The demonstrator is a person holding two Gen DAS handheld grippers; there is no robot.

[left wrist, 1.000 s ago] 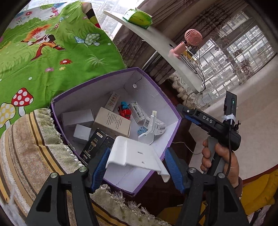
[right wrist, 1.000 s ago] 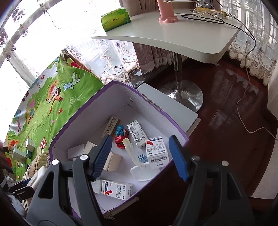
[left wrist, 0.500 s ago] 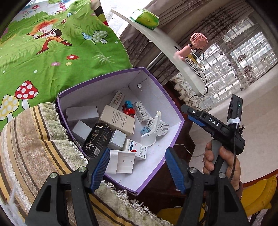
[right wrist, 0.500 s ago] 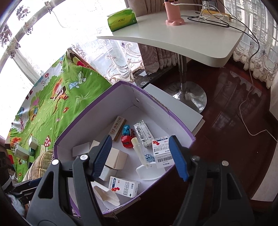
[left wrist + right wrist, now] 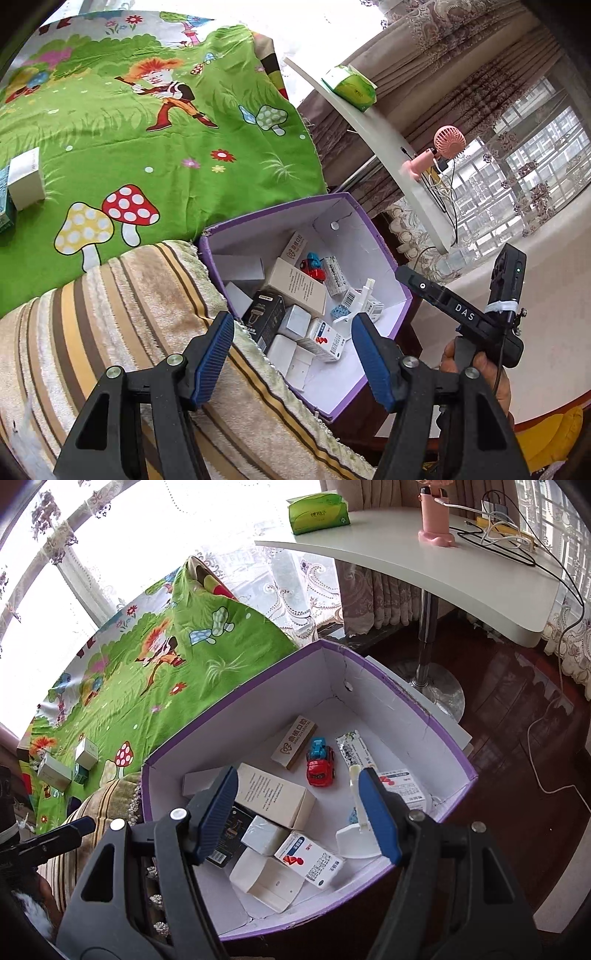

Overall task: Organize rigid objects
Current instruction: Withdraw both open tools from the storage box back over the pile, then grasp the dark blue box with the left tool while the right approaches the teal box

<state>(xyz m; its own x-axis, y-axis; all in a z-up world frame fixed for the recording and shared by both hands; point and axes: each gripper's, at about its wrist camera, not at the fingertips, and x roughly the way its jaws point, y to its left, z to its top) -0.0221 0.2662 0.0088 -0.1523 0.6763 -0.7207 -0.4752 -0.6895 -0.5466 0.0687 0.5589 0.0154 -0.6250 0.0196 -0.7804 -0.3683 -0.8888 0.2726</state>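
Observation:
A purple box (image 5: 384,254) with a white inside stands open beside a striped towel (image 5: 122,306). It holds several small cartons, a red toy car (image 5: 320,770), a black carton (image 5: 264,319) and a white plastic bracket (image 5: 269,880). My left gripper (image 5: 291,354) is open over the towel and the box's near edge, with nothing between its blue pads. The right gripper (image 5: 299,812) hangs open above the box, also empty. A hand holds that right gripper (image 5: 461,314) at the right of the left wrist view.
A green cartoon mat (image 5: 110,129) lies behind the box, with loose white cartons (image 5: 26,179) (image 5: 86,753) on it. The white desk (image 5: 443,565) carries a green tissue pack (image 5: 317,513), a pink fan (image 5: 448,142) and cables. Its steel foot (image 5: 439,690) stands on dark wood floor.
The white bracket that was between my left fingers now lies in the box. Both grippers have drawn back from the box, so more of the mat and towel shows.

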